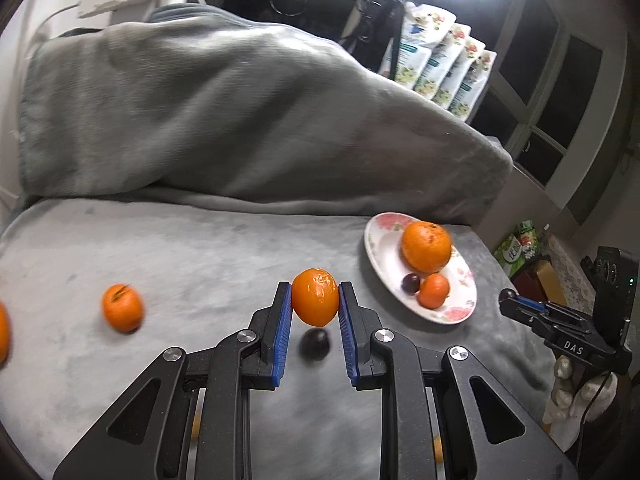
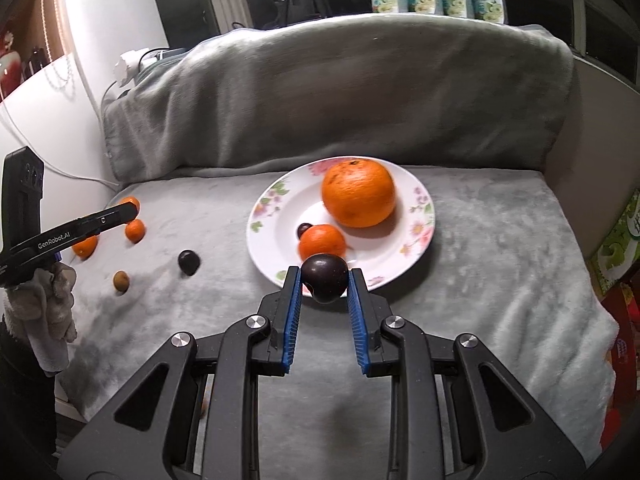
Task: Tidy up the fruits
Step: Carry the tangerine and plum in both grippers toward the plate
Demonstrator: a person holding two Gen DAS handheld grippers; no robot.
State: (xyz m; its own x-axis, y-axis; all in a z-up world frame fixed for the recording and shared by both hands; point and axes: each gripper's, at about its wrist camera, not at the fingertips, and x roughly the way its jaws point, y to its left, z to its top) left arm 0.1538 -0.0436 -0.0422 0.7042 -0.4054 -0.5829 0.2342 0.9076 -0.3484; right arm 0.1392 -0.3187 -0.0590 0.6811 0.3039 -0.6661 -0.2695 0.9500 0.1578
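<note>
My left gripper (image 1: 315, 298) is shut on a small orange (image 1: 315, 296), held above the grey cloth and a dark plum (image 1: 315, 343). My right gripper (image 2: 324, 280) is shut on a dark plum (image 2: 324, 282) just above the near rim of the floral plate (image 2: 276, 216). The plate holds a big orange (image 2: 359, 193), a small orange (image 2: 322, 242) and a small dark fruit (image 2: 304, 230). In the left wrist view the plate (image 1: 382, 256) lies to the right with the same fruits. The right gripper (image 1: 510, 298) shows there, holding the plum.
Loose on the cloth: small oranges (image 1: 122, 307) (image 2: 135, 231) (image 2: 85, 246), a dark plum (image 2: 188, 261) and a brown fruit (image 2: 121, 280). A grey blanket-covered backrest (image 2: 340, 92) rises behind. Boxes (image 2: 618, 248) stand off the right edge. The left gripper (image 2: 96, 222) shows at left.
</note>
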